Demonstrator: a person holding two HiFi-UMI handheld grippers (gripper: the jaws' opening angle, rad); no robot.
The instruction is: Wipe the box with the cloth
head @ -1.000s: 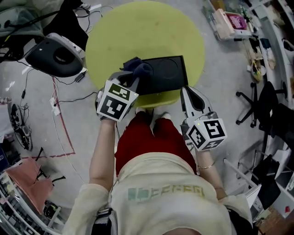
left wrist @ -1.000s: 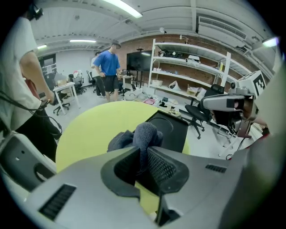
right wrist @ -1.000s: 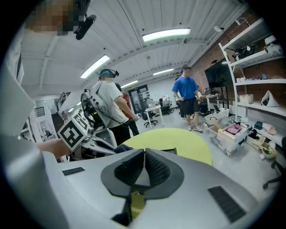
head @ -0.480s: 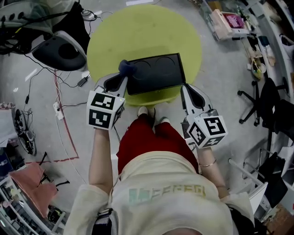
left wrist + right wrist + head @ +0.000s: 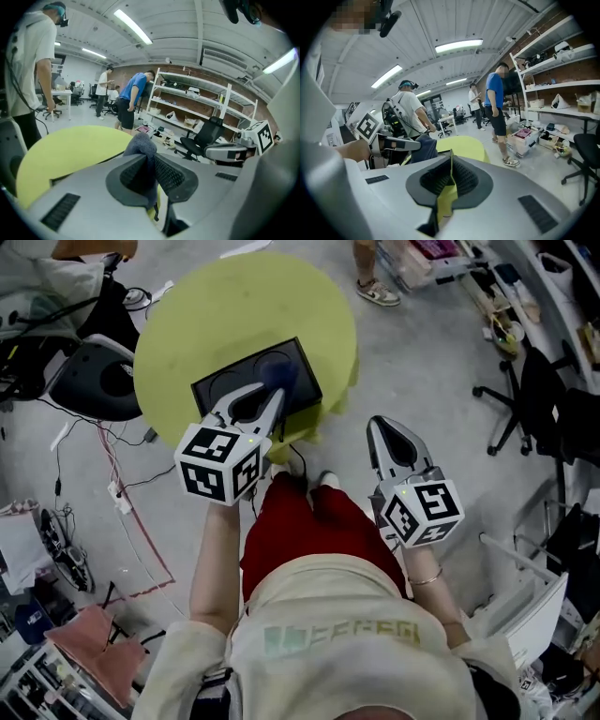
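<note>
A black box (image 5: 234,388) lies on the near part of a round yellow-green table (image 5: 225,315). My left gripper (image 5: 275,397) is shut on a dark blue cloth (image 5: 279,371), which sits over the right part of the box. In the left gripper view the cloth (image 5: 142,145) bulges out between the shut jaws above the table (image 5: 70,150); the box is hidden there. My right gripper (image 5: 386,427) hangs over the floor, right of the table and apart from the box, shut with nothing in it. The right gripper view shows its shut jaws and the cloth (image 5: 423,146) held to the left.
A black and white device (image 5: 94,381) and cables lie on the floor left of the table. Office chairs (image 5: 530,399) and cluttered benches stand at the right. A person's shoe (image 5: 380,292) is beyond the table. Several people (image 5: 497,101) stand near shelves.
My left gripper has carried the cloth from the box's left edge across to its right part. The head view has swung, and my right gripper now stands farther from the box.
</note>
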